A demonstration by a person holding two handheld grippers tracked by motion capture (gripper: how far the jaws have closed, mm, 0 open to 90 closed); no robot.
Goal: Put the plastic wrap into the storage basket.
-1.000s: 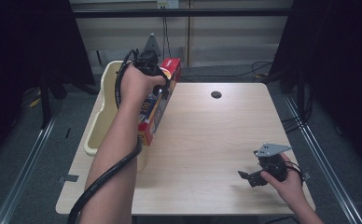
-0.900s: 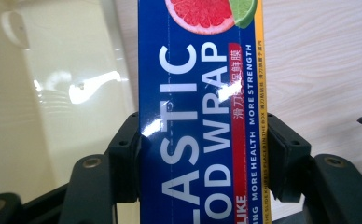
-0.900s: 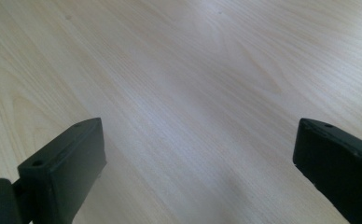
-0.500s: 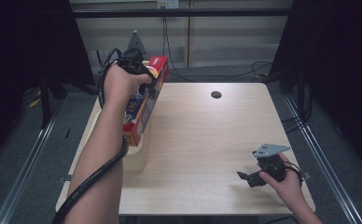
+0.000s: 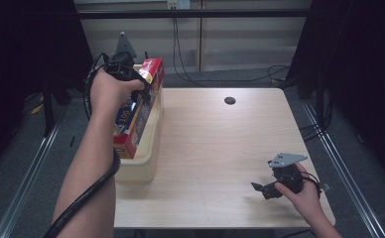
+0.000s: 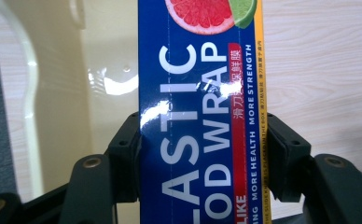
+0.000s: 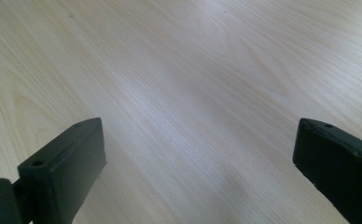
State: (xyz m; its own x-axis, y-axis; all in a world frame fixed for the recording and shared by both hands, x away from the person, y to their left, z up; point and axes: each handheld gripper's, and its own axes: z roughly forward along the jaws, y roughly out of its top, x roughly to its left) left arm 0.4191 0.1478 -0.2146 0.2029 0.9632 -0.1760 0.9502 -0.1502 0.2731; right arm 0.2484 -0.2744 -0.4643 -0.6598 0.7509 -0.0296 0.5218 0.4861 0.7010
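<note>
Because your left gripper [image 5: 142, 97] clamps the plastic-wrap box [image 6: 202, 116] across its width, it hangs lengthwise over the cream bin [image 5: 148, 158], probably for lowering in; your right gripper [image 5: 261, 188] rests wide, empty, on the table [image 5: 215, 144].

Looks like a lab or test room, not a home. One plain wooden tabletop [image 5: 220, 148] inside a metal frame [image 5: 344, 163], black curtains [image 5: 364, 74] on both sides, loose cables [image 5: 180, 59] on a grey floor [image 5: 36, 148], bare panel wall [image 5: 240, 34] behind.

left hand-held gripper [image 5: 142, 94] clamped, right hand-held gripper [image 5: 261, 189] agape.
</note>
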